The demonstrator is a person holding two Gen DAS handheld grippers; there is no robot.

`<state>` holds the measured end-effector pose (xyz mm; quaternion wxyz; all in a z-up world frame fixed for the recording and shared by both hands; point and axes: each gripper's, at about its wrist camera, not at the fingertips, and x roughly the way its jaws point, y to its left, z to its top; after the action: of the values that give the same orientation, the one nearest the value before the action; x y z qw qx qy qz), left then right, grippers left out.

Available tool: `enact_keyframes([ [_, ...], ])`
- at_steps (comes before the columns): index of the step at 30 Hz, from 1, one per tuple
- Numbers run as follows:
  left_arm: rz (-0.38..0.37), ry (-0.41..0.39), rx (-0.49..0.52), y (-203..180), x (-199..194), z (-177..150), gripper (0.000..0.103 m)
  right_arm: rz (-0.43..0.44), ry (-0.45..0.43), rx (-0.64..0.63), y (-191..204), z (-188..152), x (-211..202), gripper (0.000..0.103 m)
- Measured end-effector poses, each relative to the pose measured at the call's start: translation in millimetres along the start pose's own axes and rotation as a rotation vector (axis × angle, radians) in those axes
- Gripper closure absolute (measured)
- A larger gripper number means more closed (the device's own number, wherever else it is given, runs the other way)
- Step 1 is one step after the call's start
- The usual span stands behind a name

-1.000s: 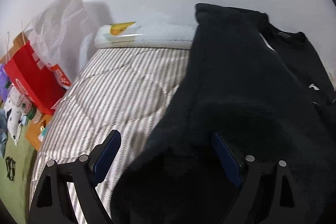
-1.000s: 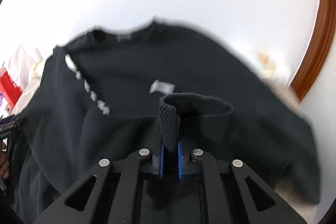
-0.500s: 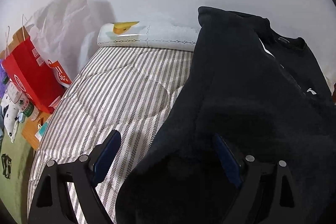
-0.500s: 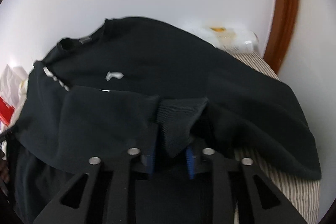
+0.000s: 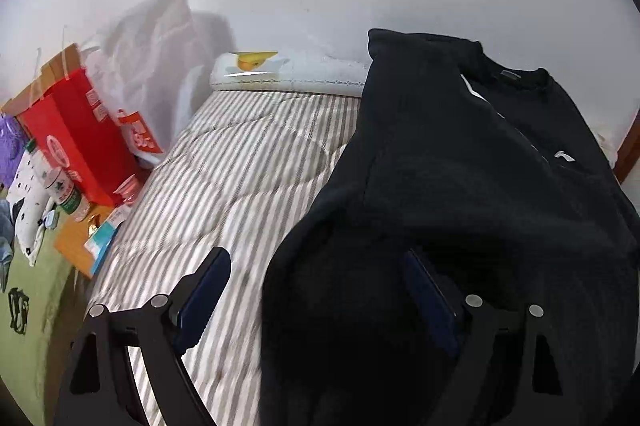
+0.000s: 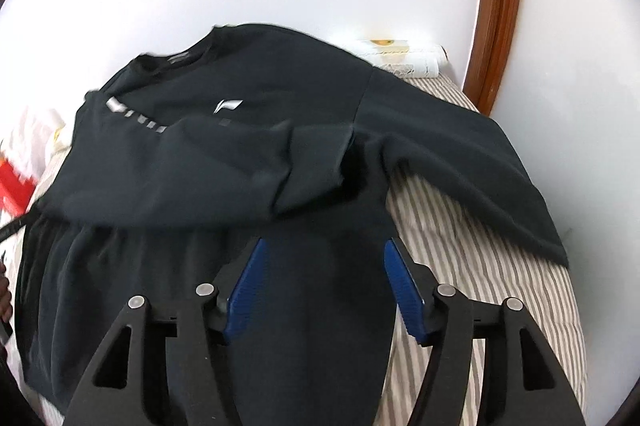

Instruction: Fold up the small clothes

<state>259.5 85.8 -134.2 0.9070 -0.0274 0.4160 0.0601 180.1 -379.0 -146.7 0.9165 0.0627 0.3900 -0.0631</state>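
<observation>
Right wrist view: my right gripper [image 6: 324, 266] stands wide, empty, over the black sweatshirt [image 6: 240, 154] on the striped bed [image 6: 500, 286]. My left gripper [image 5: 316, 290] is likewise wide.

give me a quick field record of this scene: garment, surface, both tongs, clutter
garment: black sweatshirt, one sleeve folded across the chest, other sleeve spread out
surface: striped quilt on a bed
left tongs: open, nothing gripped
right tongs: open, over the sweatshirt's lower part
clutter: red bag beside the bed
</observation>
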Motion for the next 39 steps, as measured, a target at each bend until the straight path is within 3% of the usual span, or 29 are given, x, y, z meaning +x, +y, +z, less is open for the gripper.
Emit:
enact_keyframes([
  [10, -0.041, -0.002, -0.007, 28, -68, -73, 0.016, 0.017, 0.048, -0.007, 14, -77, -55, 0.038],
  [21, -0.114, 0.044, 0.001, 38, -90, -150, 0.016, 0.059, 0.057, 0.044, 11, -157, -91, 0.035],
  [28, -0.143, 0.044, 0.008, 32, -84, -161, 0.018, 0.164, 0.058, 0.069, 13, -177, -102, 0.034],
  [32, -0.124, 0.036, 0.018, 24, -80, -159, 0.018, 0.143, 0.074, 0.042, 26, -177, -89, 0.031],
  [34, -0.118, 0.033, 0.037, 20, -79, -158, 0.025, 0.138, 0.073, 0.046, 30, -176, -81, 0.031],
  [37, -0.125, 0.033, 0.064, 12, -79, -155, 0.054, 0.149, 0.052, 0.075, 30, -176, -75, 0.032],
  [38, -0.141, 0.036, 0.072, 10, -80, -155, 0.071, 0.153, 0.04, 0.073, 31, -175, -75, 0.04],
  [39, -0.145, 0.034, 0.074, 9, -81, -155, 0.082, 0.149, 0.03, 0.062, 33, -175, -76, 0.054],
])
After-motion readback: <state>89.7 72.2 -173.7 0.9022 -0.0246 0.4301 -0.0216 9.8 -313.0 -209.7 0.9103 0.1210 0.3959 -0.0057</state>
